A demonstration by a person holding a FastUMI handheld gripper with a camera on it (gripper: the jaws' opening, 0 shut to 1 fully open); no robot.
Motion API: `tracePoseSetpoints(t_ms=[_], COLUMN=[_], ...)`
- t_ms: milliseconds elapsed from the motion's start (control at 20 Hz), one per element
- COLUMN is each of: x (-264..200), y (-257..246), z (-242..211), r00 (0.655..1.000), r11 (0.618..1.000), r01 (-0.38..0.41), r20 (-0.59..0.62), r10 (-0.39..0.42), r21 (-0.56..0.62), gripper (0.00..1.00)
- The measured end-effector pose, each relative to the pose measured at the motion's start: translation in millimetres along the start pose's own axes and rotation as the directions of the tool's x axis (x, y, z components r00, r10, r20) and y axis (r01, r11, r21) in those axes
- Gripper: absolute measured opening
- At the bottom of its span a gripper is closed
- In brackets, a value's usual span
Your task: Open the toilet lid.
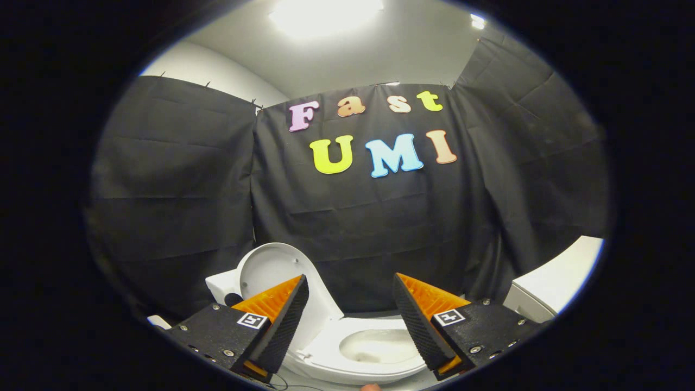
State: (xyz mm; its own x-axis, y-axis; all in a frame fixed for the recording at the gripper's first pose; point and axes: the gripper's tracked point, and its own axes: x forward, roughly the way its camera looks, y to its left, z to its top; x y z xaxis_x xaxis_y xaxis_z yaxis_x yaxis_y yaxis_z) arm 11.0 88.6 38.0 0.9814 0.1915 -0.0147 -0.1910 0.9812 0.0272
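Nearest, hand-held two-finger gripper (350,312) spread wide, nothing pinched, ribbed wedge-shaped fingertips (285,320) tilted inward toward each other, bolted blocks behind them carrying small square markers. Held level and slightly above the bowl, aimed forward along the toilet's length.

Between and just below the fingers, glossy white ceramic toilet bowl (374,347), oval, long axis running away from the gripper toward the wall, smooth rounded rim, a little water pooled inside. At the near rim, a tiny sliver of a fingertip-like shape, too small to tell.

Beyond the left finger, smooth white oval toilet lid (271,266) already raised, standing upright at the back edge of the bowl, underside facing the gripper, leaning slightly left, partly hidden by that finger.

Off to the right, beyond the right finger, white boxy fixture (559,277), flat-topped.

Farthest, creased black cloth booth wall (179,179), pale ceiling with bright lamp (326,13).
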Motion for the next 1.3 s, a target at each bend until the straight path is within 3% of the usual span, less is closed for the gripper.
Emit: tracePoseSetpoints(t_ms=[400, 1300], x=[-8, -13], y=[-33, -34], z=[-11, -13], r00=[0.997, 0.996], r11=[0.997, 0.995], r01=[0.072, 0.087], r20=[0.000, -0.002], r10=[-0.072, -0.087], r21=[-0.015, -0.040], gripper=[0.95, 0.95])
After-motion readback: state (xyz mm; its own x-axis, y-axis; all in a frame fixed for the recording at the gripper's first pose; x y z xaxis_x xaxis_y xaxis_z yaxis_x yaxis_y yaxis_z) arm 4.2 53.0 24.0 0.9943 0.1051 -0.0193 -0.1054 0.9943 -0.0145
